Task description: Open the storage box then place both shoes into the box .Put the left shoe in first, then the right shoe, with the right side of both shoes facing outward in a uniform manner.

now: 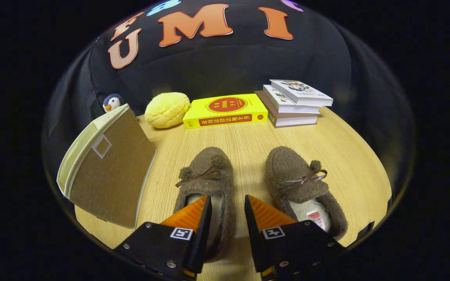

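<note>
Gripper view showed us the fabric storage box (108,164) tilted on the bench (248,136), lid closed. Beside it lay two fuzzy brown shoes: the left shoe (205,175) under our open, empty tongs (227,218), then the right shoe (299,179).
</note>
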A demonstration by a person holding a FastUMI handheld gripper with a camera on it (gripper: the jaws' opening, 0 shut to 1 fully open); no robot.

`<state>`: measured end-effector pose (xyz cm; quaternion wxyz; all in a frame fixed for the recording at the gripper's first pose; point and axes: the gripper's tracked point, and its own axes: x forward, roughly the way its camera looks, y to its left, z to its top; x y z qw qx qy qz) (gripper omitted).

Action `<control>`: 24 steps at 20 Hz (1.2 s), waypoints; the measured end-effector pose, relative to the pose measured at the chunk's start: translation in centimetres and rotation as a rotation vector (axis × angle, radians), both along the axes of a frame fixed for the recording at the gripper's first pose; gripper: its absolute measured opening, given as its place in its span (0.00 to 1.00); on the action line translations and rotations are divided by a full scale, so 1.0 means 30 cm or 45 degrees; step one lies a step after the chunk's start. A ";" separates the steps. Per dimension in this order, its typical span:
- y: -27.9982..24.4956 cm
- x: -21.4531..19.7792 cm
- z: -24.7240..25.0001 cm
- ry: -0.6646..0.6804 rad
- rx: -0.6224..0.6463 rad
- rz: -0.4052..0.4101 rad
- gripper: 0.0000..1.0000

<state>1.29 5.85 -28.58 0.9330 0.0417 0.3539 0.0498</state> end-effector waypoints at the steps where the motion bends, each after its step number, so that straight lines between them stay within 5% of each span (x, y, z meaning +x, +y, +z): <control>1: 0.002 -0.002 -0.019 0.019 -0.002 0.001 0.41; 7: 0.005 -0.004 -0.046 0.069 0.010 -0.050 0.04; 24: 0.068 0.059 0.424 -0.141 0.007 -0.191 0.01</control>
